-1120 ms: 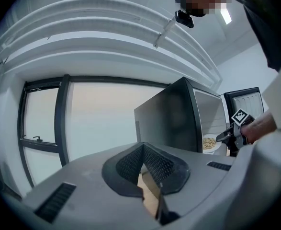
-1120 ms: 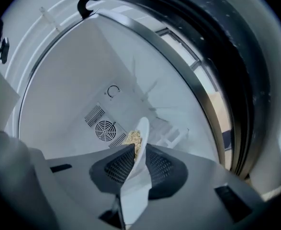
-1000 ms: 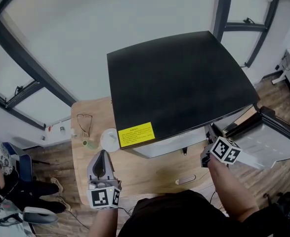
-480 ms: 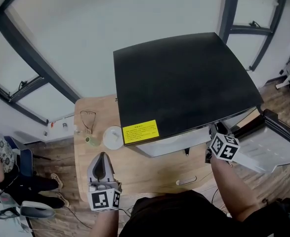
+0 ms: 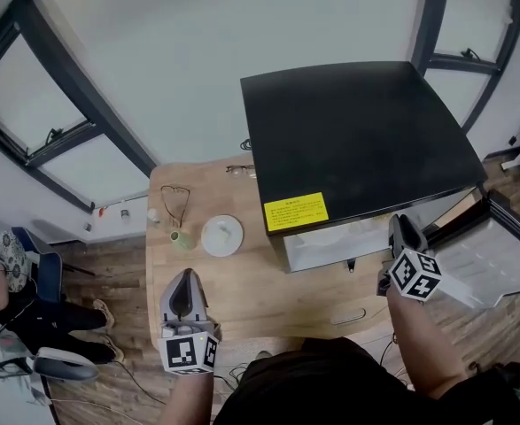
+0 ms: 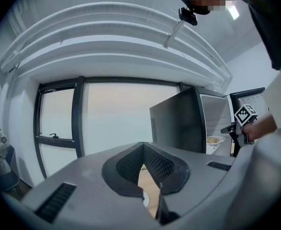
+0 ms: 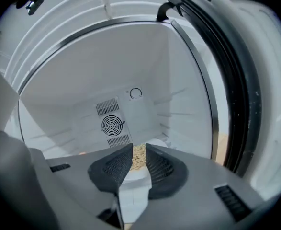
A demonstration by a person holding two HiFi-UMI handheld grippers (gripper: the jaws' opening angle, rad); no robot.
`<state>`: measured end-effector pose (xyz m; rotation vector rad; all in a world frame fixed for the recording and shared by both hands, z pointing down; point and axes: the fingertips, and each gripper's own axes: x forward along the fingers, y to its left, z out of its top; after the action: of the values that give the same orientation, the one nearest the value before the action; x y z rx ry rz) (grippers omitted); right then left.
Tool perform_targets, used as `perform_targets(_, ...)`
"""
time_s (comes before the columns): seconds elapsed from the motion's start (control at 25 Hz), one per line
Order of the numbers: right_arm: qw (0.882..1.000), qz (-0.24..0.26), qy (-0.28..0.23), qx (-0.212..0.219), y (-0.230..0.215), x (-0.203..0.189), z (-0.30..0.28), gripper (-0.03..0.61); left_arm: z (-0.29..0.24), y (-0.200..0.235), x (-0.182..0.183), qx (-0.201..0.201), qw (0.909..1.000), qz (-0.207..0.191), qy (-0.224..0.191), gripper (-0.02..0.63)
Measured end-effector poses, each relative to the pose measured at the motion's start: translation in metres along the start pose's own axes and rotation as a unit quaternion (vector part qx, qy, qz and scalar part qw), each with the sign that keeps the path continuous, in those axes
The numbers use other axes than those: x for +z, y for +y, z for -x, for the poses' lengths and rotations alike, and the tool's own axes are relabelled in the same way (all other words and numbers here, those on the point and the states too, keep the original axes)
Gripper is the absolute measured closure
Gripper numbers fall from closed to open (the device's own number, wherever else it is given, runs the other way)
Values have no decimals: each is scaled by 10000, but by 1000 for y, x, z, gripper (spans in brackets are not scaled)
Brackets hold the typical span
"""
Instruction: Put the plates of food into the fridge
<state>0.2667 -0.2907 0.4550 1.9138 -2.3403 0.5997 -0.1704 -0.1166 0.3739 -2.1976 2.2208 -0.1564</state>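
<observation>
Hovering over the near tabletop (image 5: 268,292) edge, the left gripper (image 5: 186,277) has its jaws closed on nothing. Farther right, the right gripper (image 7: 139,148) faces the open fridge (image 7: 83,95), jaws apart, empty and closing. The plate of food (image 7: 138,161) sits inside, just beyond them.

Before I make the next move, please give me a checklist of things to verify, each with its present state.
1. Fridge door open: ok.
2. Plate of food resting inside the fridge: ok.
3. Right tool clear of that plate: ok; its jaws are apart and closing, and the plate shows beyond their tips, not pressed.
4. Left tool free for the next pick: ok; jaws together, nothing between them.
5. White dish on the table holds food: cannot tell.
</observation>
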Motion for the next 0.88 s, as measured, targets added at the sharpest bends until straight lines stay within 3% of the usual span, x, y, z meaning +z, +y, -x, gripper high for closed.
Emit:
perform_targets(0.36,9997,123,-41,208,73,-25,46,479,57,50,-22,65,9998,173,-59,611)
perform_targets(0.68,9905,-296,536,1231,174,-99,91,494,120,102,-37,261,9992,285,-100,611)
perform_targets(0.88,9709,-291,856,2216,245,-157,114,494,167,137,-53,508,9982,308,-68,611)
